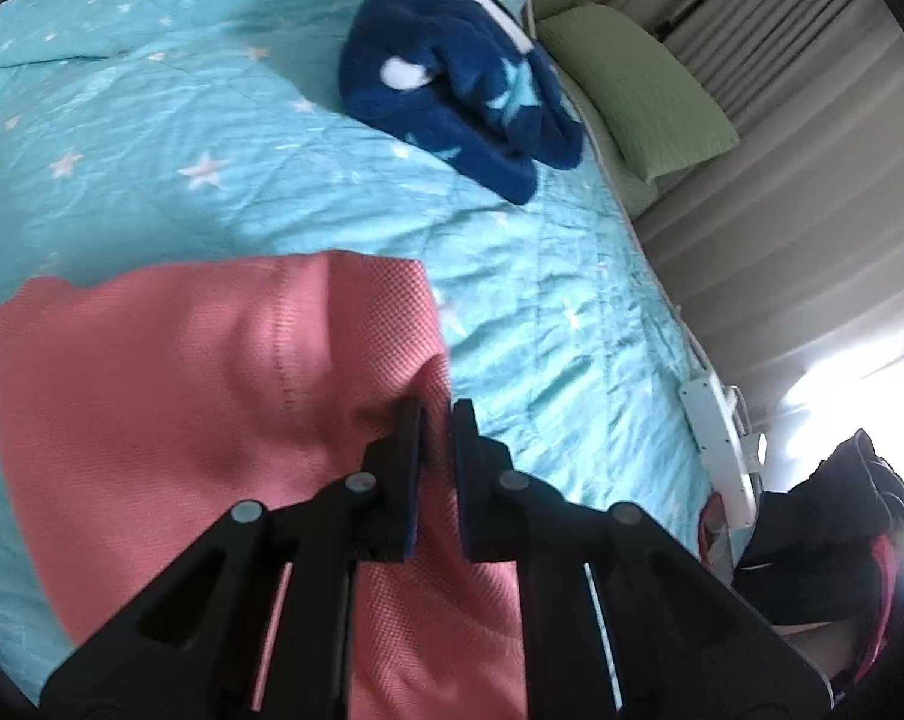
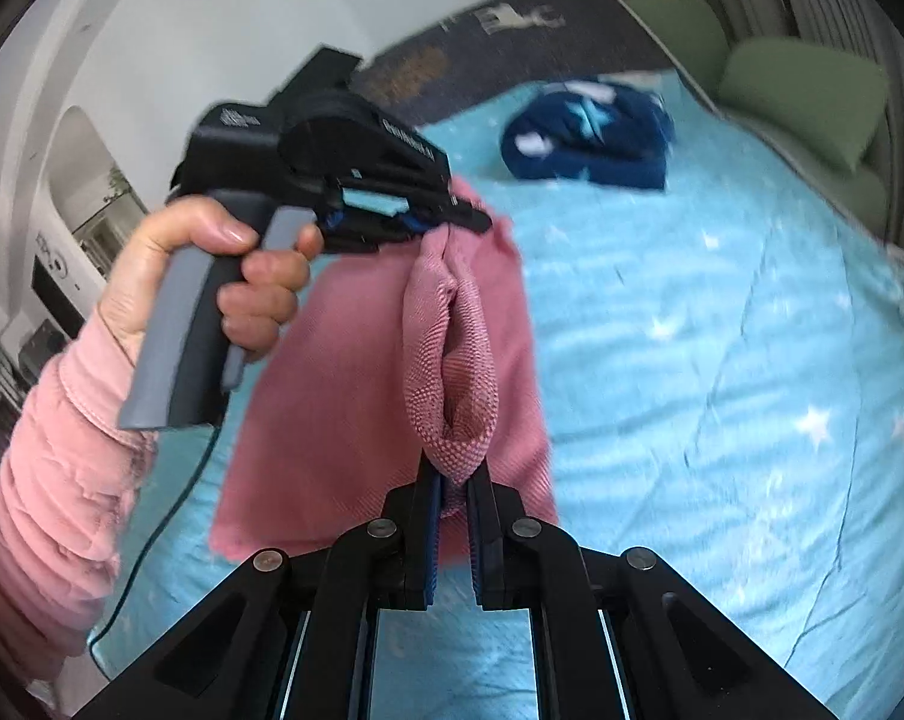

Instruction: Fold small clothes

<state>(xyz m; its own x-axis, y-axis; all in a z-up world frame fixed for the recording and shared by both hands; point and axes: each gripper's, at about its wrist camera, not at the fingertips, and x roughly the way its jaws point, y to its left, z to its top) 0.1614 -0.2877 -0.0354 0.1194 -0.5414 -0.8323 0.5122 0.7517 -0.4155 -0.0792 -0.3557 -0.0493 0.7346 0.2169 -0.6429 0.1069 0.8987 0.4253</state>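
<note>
We hold the pink knit garment point(image 2: 386, 396) above the turquoise star-print bedspread point(image 2: 722, 372), left gripper point(image 1: 437, 414) and right gripper point(image 2: 454, 474) each with jaws closed on an edge, so it hangs ready for folding. A navy star-patterned garment point(image 1: 452, 78) waits near the pillows.

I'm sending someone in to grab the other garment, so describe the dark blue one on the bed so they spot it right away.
Start at the bed with the turquoise star-print quilt. Look toward its far end, near the green pillows. The blue garment lies crumpled there, dark navy fleece with pale stars and white patches, unlike the plain pink cloth held up nearer by.
</note>
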